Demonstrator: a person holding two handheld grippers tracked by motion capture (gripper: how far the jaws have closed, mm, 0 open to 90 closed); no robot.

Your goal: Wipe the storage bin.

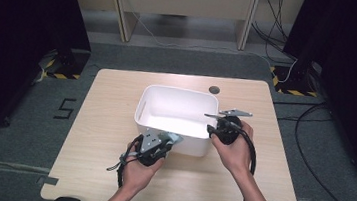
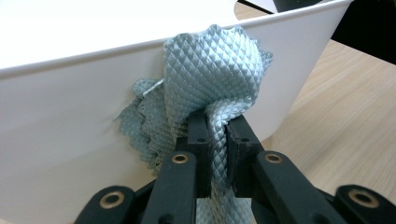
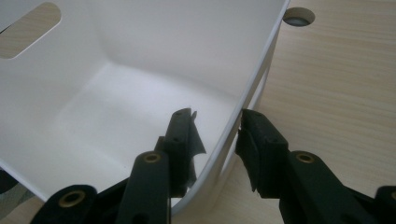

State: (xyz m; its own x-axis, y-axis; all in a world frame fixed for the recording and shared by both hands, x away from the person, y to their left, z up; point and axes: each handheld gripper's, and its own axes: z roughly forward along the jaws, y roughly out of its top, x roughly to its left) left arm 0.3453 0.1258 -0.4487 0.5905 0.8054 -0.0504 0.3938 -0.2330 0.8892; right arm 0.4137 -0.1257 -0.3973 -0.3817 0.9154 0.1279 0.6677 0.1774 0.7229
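On the pale wooden table, the left gripper is clamped on a crumpled light-teal quilted cloth — its black jaws pinch a fold of the fabric, which bunches up against the outer near wall of the white rectangular plastic bin. The bin stands near the table's middle, with a slot handle in its left wall. To the right, the right gripper straddles the bin's right rim — one jaw inside, one outside, spread apart with a gap to the wall. A round grommet hole lies beyond.
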